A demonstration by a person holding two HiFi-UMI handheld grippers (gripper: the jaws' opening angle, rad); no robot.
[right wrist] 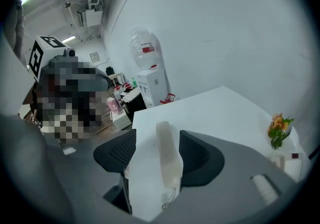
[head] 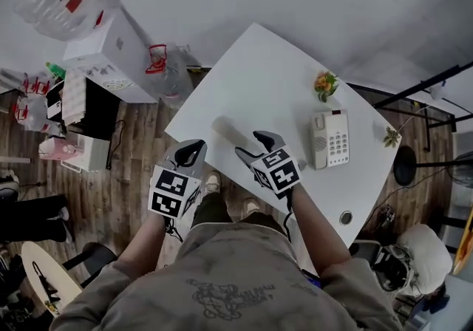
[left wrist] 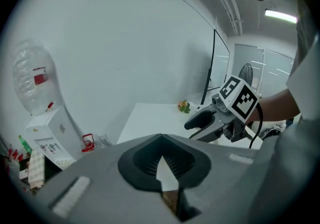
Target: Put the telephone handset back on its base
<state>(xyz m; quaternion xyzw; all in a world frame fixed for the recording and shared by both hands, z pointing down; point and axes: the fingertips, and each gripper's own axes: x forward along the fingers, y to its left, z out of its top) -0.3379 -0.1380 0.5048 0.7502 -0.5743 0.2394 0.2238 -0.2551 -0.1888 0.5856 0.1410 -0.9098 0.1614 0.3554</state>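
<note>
- Handset (head: 228,130) lay flat on white table (head: 266,63), centre of head view, off its base (head: 330,139), which sat well apart at right.
- Right gripper (head: 251,143): jaws spread wide either side of the handset's near end, not clamped on it.
- Left gripper (head: 194,146): jaw tips pressed together, nothing between, at table's lower-left edge.
</note>
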